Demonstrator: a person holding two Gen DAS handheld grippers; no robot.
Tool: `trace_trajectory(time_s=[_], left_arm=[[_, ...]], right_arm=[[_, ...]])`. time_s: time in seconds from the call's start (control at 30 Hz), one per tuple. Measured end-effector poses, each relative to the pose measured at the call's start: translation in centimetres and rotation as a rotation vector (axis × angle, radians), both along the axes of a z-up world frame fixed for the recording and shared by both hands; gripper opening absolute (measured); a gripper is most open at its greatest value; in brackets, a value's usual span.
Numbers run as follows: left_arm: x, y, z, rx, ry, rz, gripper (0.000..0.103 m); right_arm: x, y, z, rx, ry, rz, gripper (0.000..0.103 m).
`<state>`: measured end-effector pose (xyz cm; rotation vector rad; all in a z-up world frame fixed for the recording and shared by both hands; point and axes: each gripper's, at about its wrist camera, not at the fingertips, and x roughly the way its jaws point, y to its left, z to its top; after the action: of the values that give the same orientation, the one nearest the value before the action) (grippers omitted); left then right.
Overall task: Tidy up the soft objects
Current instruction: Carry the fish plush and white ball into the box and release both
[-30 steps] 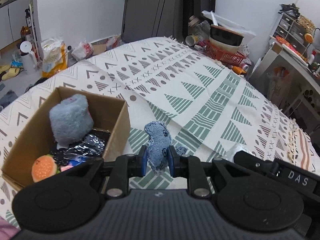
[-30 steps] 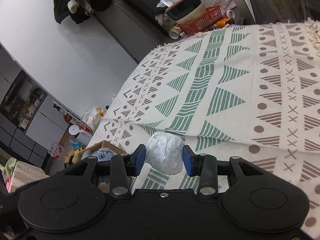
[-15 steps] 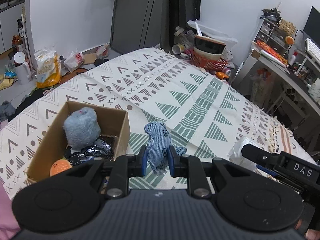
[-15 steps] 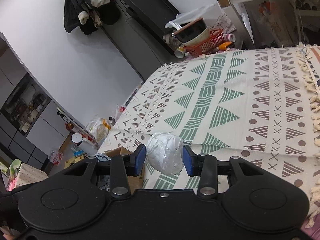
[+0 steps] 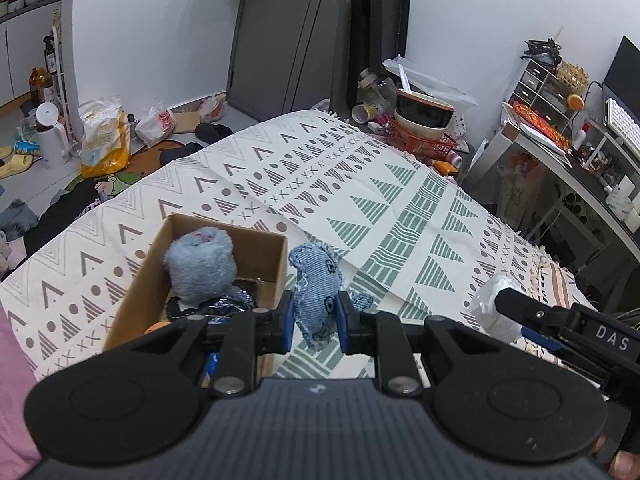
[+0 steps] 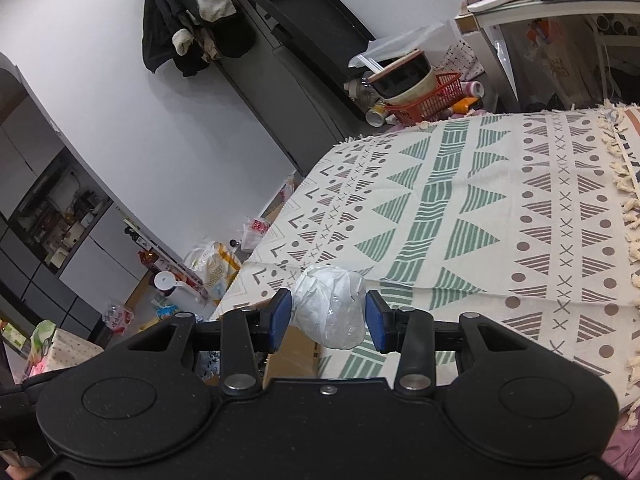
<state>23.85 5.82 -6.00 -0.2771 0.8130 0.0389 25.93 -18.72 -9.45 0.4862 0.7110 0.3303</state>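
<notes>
My left gripper (image 5: 313, 320) is shut on a blue denim soft toy (image 5: 316, 284) and holds it above the bed, just right of an open cardboard box (image 5: 132, 304). The box holds a fluffy grey-blue plush (image 5: 200, 260), a shiny black bag (image 5: 224, 304) and an orange toy, mostly hidden. My right gripper (image 6: 326, 320) is shut on a crumpled white plastic bundle (image 6: 332, 304), held above the bed. That bundle also shows in the left wrist view (image 5: 492, 308), at the right.
The patterned cream and green blanket (image 5: 360, 184) covers the bed. A red basket with bowls (image 5: 424, 136) stands beyond the far edge. A desk (image 5: 568, 160) is at the right. Bags and bottles (image 5: 104, 140) lie on the floor at the left.
Both grippers have risen and pulled back from the bed with their objects still held. The box looks smaller and farther below the left gripper.
</notes>
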Motion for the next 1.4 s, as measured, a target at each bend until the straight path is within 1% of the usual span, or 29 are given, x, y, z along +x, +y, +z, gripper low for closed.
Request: trace_trajectory(time_s=[0.27, 0.5, 0.87, 1.0, 1.03, 1.1, 1.2, 1.23, 1.27, 1.33, 1.37, 1.4], left_arm=[[-0.3, 2.2, 0.2, -0.011, 0.01, 0.017, 0.02], [-0.3, 4.4, -0.5, -0.038, 0.027, 0.046, 0.02], [-0.2, 7.9, -2.5, -0.066, 0.077, 0.1, 0.02], [-0.3, 8.8, -2.7, -0.095, 0.083, 0.121, 0.021], [-0.4, 9.0, -2.7, -0.101, 0.085, 0.127, 0.024], [-0.5, 9.3, -2.6, -0.12, 0.089, 0.13, 0.025], [-0.7, 9.8, -2.2, -0.122, 0.081, 0.145, 0.032], [-0.7, 9.9, -2.1, -0.119, 0.076, 0.148, 0.037], [-0.8, 10.0, -1.9, -0.117, 0.072, 0.151, 0.04], [-0.9, 10.2, -1.6, -0.114, 0.07, 0.157, 0.057], [-0.9, 10.4, -1.5, -0.109, 0.07, 0.166, 0.061], [-1.0, 10.5, -1.4, -0.103, 0.067, 0.177, 0.069]], right_arm=[[-0.1, 2.2, 0.9, -0.014, -0.013, 0.021, 0.04], [0.2, 4.8, 0.9, -0.031, -0.006, 0.055, 0.04], [0.7, 8.8, 0.0, -0.052, 0.025, 0.112, 0.04], [1.0, 10.3, -0.2, -0.057, 0.035, 0.144, 0.04], [1.1, 10.8, -0.2, -0.059, 0.038, 0.152, 0.04], [1.4, 11.5, -0.4, -0.06, 0.046, 0.164, 0.04], [2.0, 12.7, -1.0, -0.057, 0.072, 0.189, 0.04], [2.3, 13.2, -1.2, -0.057, 0.082, 0.197, 0.04], [2.5, 13.6, -1.5, -0.059, 0.091, 0.204, 0.04], [2.8, 14.4, -1.9, -0.067, 0.104, 0.213, 0.04], [2.9, 14.8, -2.1, -0.071, 0.108, 0.218, 0.041], [3.0, 15.2, -2.3, -0.071, 0.112, 0.227, 0.041]])
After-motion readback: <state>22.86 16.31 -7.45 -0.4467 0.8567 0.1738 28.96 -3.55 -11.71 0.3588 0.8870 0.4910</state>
